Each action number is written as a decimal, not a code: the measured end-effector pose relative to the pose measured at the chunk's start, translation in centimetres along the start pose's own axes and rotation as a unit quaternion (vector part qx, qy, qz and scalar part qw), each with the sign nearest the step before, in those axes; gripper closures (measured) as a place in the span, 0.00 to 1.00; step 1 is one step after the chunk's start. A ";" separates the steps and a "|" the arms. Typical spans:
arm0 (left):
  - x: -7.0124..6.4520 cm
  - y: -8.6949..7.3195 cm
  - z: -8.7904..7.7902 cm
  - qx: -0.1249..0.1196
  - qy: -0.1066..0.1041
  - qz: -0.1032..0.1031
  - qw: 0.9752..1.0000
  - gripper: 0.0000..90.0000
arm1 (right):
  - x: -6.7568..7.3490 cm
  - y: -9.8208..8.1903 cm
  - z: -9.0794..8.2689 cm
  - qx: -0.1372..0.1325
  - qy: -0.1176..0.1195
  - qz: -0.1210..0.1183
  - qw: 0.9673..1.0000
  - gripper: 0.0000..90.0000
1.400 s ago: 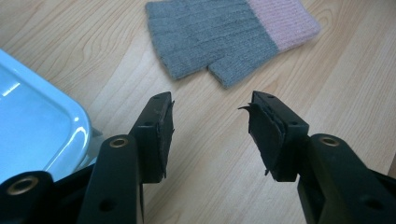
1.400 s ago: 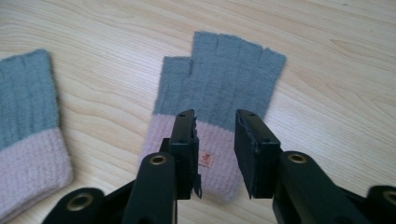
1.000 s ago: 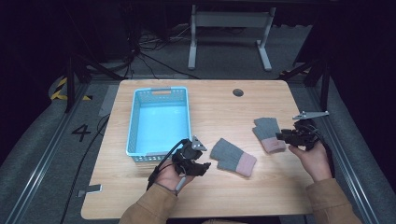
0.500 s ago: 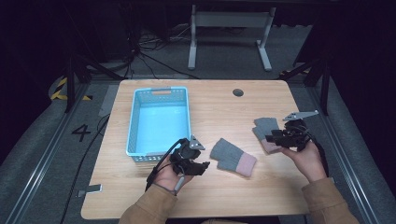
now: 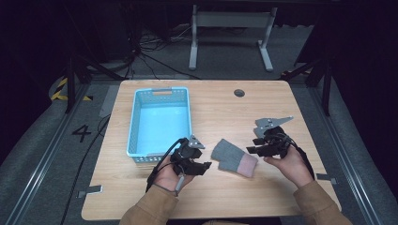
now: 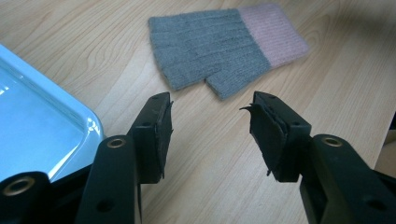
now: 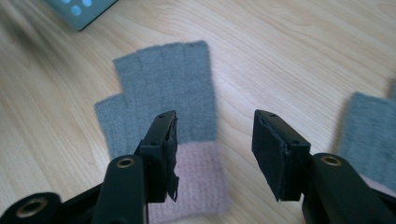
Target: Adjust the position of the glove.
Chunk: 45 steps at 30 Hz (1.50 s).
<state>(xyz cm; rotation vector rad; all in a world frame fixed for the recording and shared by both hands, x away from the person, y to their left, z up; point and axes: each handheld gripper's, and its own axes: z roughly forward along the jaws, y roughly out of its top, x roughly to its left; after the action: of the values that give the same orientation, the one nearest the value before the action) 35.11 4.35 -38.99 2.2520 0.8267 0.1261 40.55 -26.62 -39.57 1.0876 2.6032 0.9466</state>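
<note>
High view, item one: we log a grey glove with pink cuff [image 5: 233, 157] flat on the table [image 5: 220, 108], between both hands. Left gripper [image 5: 199, 165] at its 9 o'clock, fingers half open, empty. Right gripper [image 5: 252, 146] at its 3 o'clock, fingers just widened, gripping nothing. Blue basket [image 5: 136, 124] at 10 o'clock. Second glove [image 7: 371, 140] lies just beside the right gripper

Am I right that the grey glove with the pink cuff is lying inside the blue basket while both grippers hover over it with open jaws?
Not quite: the grey glove with the pink cuff lies on the wooden table, beside the blue basket, as the high view shows. The left gripper and right gripper are indeed open.
</note>
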 end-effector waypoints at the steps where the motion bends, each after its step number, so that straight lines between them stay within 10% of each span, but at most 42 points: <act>1: 0.0 0.0 0.0 -0.001 0.000 0.000 1.000 0.56 | 0.2 0.1 0.2 0.002 0.003 -0.002 1.000 0.56; 5: 0.1 0.0 -0.1 -0.002 -0.001 -0.001 1.000 0.58 | 0.8 0.1 0.8 0.008 0.013 -0.009 1.000 0.55; 17: 0.0 0.2 -0.1 0.000 -0.006 0.008 1.000 0.62 | 5.0 0.1 2.0 0.062 0.082 -0.081 0.991 0.97; 34: 0.0 0.5 0.0 0.006 -0.005 0.017 1.000 0.61 | 7.0 -1.1 3.6 0.146 0.120 -0.129 0.974 0.99; 45: 0.0 0.6 0.0 0.006 -0.006 0.018 1.000 0.61 | 6.2 -1.4 3.8 0.156 0.102 -0.122 0.975 0.99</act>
<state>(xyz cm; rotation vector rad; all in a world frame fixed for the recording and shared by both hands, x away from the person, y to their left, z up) 35.40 4.07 -38.59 2.2777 0.7835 0.1236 36.64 -21.26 -42.85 0.7320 3.0428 0.6383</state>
